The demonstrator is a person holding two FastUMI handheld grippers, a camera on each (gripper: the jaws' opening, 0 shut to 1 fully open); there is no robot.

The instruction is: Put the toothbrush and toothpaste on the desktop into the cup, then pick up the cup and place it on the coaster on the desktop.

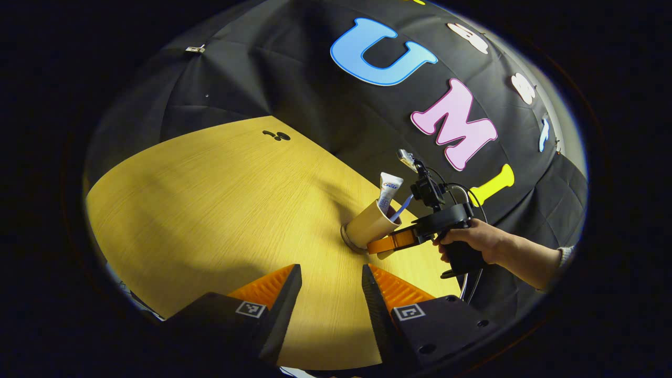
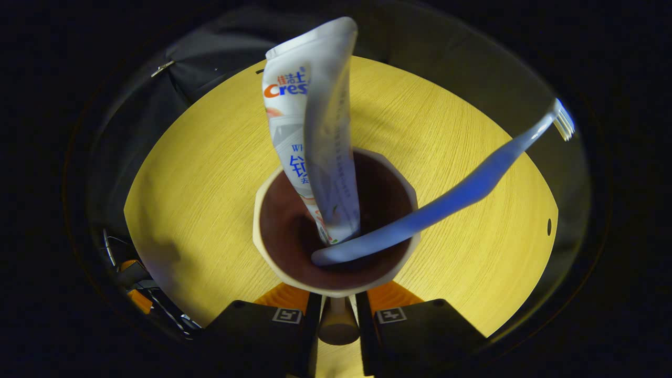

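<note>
On the wood-grain tabletop [image 1: 210, 210], the left tool [image 1: 331, 269] hangs wide open and empty at lower centre. Right of it stands the smooth, tapered beige cup [image 1: 370, 226], holding the soft, creased toothpaste tube [image 1: 389, 191] and the slim plastic toothbrush [image 1: 401, 207]. A darker disc under its foot may be the coaster; I cannot tell. The right tool [image 1: 380, 247] pinches the cup's handle [image 2: 338, 323]. Both items lean top-heavy, so I'd keep the cup level and the grip firm.
</note>
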